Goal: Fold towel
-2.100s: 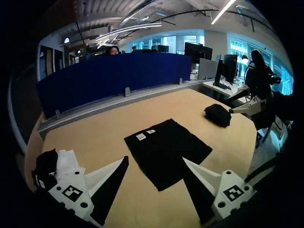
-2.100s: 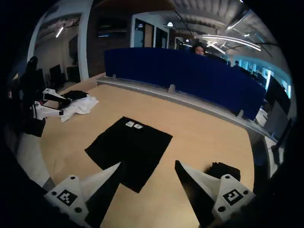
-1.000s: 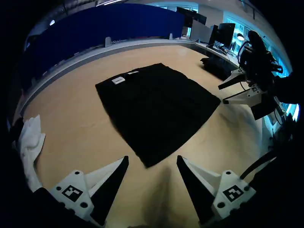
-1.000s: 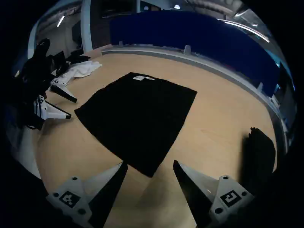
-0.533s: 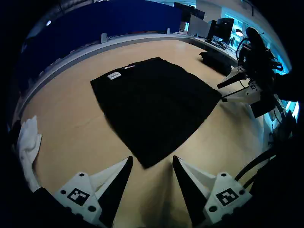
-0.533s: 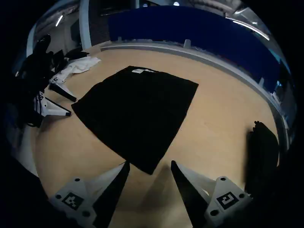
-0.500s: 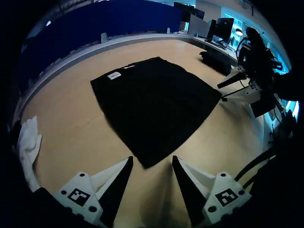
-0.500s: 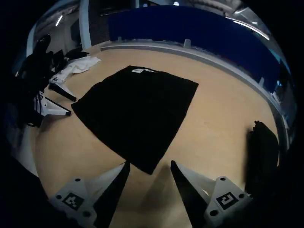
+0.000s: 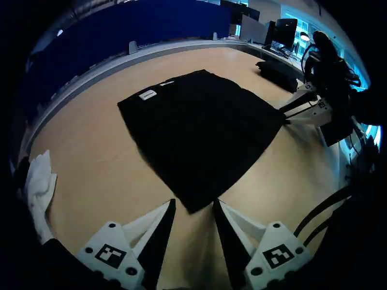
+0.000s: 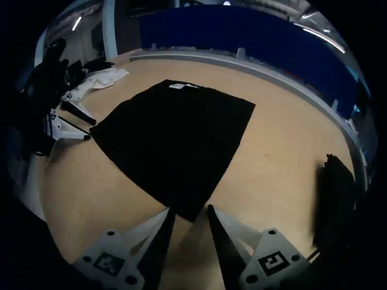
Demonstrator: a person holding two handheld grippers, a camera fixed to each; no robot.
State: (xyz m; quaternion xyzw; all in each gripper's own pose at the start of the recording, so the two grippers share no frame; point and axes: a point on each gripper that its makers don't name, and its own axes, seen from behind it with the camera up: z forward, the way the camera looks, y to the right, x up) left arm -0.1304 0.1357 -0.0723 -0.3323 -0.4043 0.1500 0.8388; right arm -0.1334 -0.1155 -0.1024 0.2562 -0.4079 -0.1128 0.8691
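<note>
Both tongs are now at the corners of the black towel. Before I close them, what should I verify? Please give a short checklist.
1. Black towel lies flat on the table: ok.
2. One corner sits inside the left tongs: ok.
3. Another corner sits inside the right tongs: ok.
4. Tongs pressing the cloth: not ok, both are open.
5. White cloth lies apart from the towel: ok.
6. Tongs low enough to catch the corners: cannot tell.

Bare table (image 9: pixel 92 145) on all sides of towel (image 9: pixel 203 125). One end: white cloth (image 9: pixel 38 181); other end: dark bundle (image 9: pixel 278 72). Far edge walled by divider (image 9: pixel 121 29).
</note>
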